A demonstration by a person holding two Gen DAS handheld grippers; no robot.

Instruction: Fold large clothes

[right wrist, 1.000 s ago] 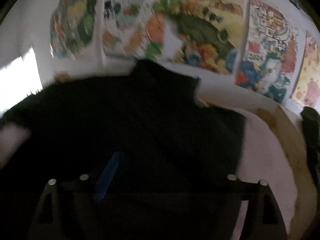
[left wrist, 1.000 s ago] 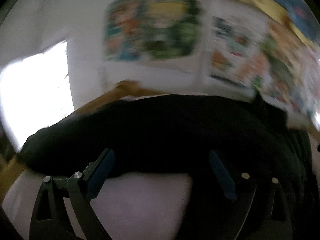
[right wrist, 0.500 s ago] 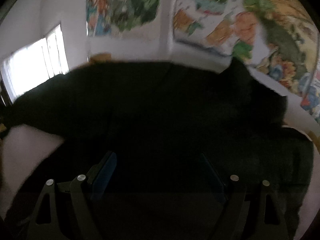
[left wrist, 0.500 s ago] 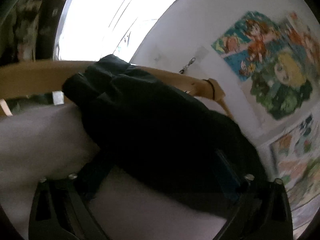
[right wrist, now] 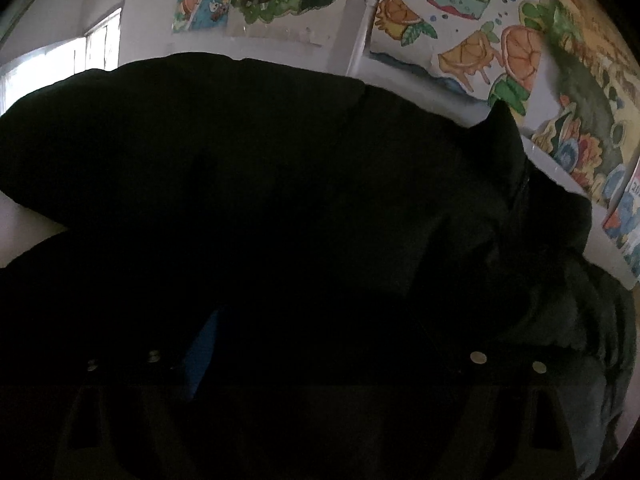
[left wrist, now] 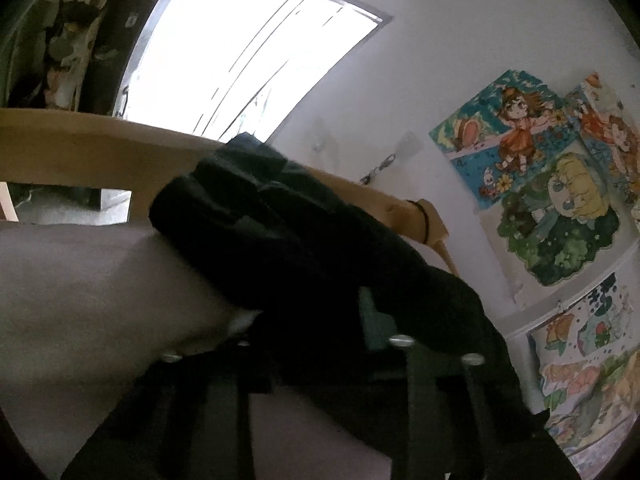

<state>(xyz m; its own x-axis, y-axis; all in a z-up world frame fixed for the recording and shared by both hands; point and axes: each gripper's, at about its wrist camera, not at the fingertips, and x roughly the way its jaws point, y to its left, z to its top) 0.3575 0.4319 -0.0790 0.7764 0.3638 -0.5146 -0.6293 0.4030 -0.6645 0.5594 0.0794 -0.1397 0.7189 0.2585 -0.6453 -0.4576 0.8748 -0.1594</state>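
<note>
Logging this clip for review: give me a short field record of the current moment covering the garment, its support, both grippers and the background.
garment: black garment, bunched and draped, dark in both views
surface: pale bed surface under it
frame: wooden rail behind the garment
left gripper: fingers close together with black fabric over and between them; grip itself unclear
right gripper: fingers apart, fabric lying across them; blue pad partly showing
background: bright window, cartoon posters on white wall
</note>
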